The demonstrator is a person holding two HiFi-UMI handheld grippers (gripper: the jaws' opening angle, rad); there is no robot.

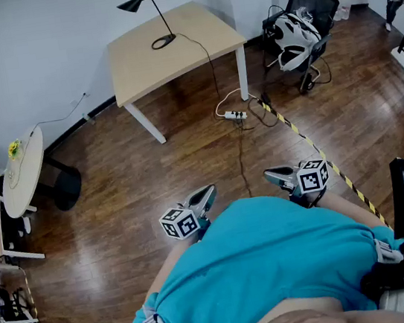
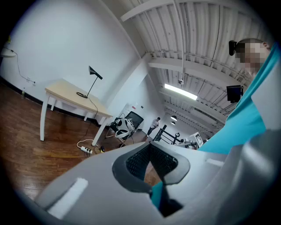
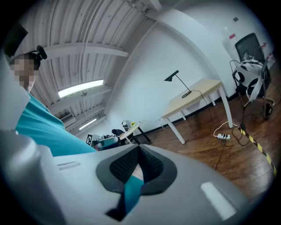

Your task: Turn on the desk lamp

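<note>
The desk lamp [image 1: 138, 3], a single black one with a slim stem and a cone shade, stood at the far edge of the one pale wooden desk [image 1: 193, 53] by the white wall. Its cord [image 1: 210, 62] ran off the desk front toward a lone power strip [image 1: 235, 115] on the dark wood floor. The person stood well apart from all of this, and that probably explains the posture. The two grippers were tucked low against the teal shirt, left gripper [image 1: 206, 195] and right gripper [image 1: 273, 176] both aimed roughly toward the desk, as if carried rather than put to work. Each gripper's own view showed its jaws brought together at the tips with nothing between them (only shirt and floor showed through the gap behind the pads). The lamp was small and distant in both gripper views [image 2: 93, 75] [image 3: 178, 81], and I saw no glow from its shade. Elsewhere there was one office chair [image 1: 301, 18] piled with gear, one round side table [image 1: 23, 172] and one strip of yellow-and-black floor tape [image 1: 312, 144].
</note>
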